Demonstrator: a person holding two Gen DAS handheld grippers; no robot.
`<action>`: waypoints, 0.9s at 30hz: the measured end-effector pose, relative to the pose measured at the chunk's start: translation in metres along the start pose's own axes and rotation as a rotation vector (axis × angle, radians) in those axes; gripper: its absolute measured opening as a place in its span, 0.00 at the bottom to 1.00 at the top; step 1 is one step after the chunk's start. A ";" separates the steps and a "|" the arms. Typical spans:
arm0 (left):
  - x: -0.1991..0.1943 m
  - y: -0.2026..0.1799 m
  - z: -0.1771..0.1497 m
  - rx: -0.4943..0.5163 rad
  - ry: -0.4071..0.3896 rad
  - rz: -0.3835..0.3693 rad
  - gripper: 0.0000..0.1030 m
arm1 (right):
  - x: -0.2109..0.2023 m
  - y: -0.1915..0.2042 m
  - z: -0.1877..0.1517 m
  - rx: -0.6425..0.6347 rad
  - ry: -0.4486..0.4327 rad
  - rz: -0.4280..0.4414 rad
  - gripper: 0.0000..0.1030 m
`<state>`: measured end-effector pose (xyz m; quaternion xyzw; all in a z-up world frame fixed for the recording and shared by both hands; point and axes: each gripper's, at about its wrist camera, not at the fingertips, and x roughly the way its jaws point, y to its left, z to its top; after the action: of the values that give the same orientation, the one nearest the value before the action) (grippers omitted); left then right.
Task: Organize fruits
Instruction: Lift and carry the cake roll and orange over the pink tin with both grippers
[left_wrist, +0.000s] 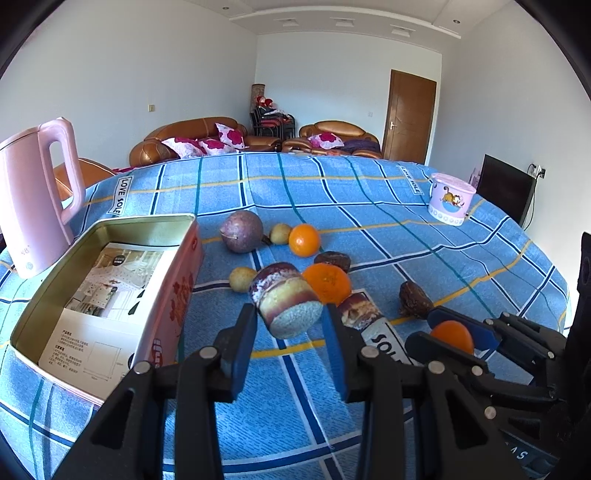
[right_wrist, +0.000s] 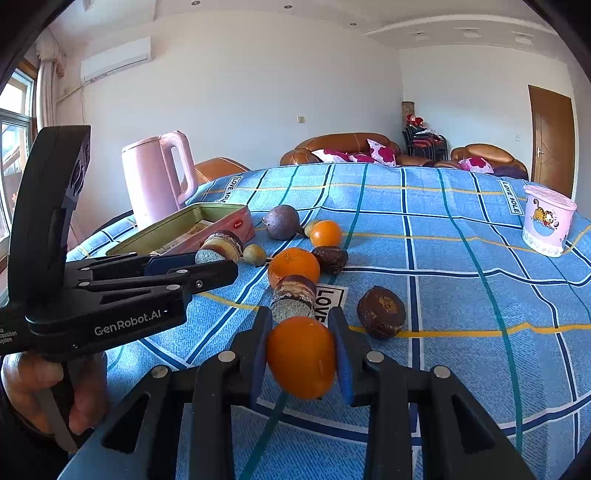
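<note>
While your left gripper (left_wrist: 290, 325) clamps a brown-banded, speckled cylinder fruit (left_wrist: 286, 304) just beside the open tin (left_wrist: 110, 273), your right gripper (right_wrist: 301, 354) pinches a smooth orange (right_wrist: 301, 356) farther from it.

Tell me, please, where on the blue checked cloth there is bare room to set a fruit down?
Free: the broad stretch between the cartoon tub and the dark wrinkled fruit, and the far cloth toward the sofas. Crowded: the fruit cluster beside the open tin, around the purple fruit.
</note>
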<state>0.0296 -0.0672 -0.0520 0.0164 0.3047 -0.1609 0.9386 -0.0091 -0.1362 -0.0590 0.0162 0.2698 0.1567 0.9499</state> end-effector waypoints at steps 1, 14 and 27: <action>-0.001 0.000 0.000 0.001 -0.008 0.002 0.37 | -0.001 0.000 0.000 0.000 -0.005 0.001 0.32; -0.014 -0.004 -0.002 0.027 -0.085 0.020 0.37 | -0.010 0.000 -0.002 -0.001 -0.061 0.008 0.32; -0.023 -0.011 -0.004 0.053 -0.142 0.035 0.37 | -0.016 0.002 -0.005 -0.022 -0.111 0.008 0.32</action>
<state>0.0067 -0.0700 -0.0413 0.0352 0.2326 -0.1533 0.9598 -0.0252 -0.1397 -0.0544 0.0156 0.2150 0.1624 0.9629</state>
